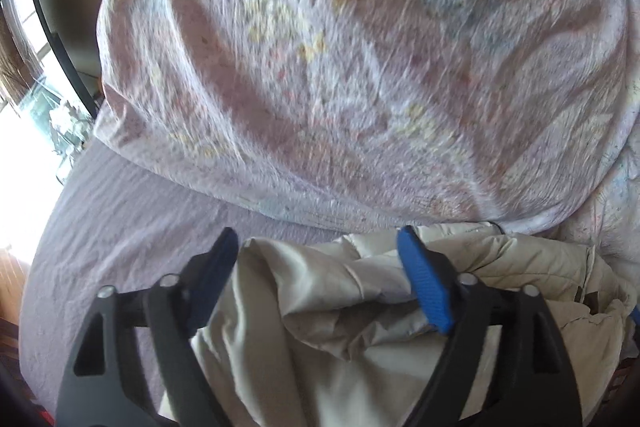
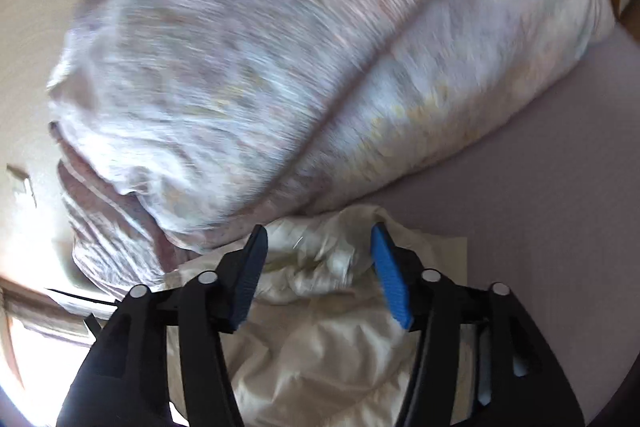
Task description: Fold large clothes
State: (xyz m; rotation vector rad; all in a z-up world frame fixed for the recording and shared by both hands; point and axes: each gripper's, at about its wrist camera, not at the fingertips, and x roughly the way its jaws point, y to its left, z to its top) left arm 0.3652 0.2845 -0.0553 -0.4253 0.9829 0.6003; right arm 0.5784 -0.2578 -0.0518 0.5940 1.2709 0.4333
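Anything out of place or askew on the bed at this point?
The cream jacket lies crumpled, not flat, its far edge bunched against the floral duvet, which crowds the lilac sheet. Nothing looks damaged or spilled.

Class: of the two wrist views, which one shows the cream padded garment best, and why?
The left wrist view: the cream padded garment is sharp there, with its folds and quilted panel visible between the open left gripper. The right wrist view shows it blurrier and glare-washed, below the open right gripper.
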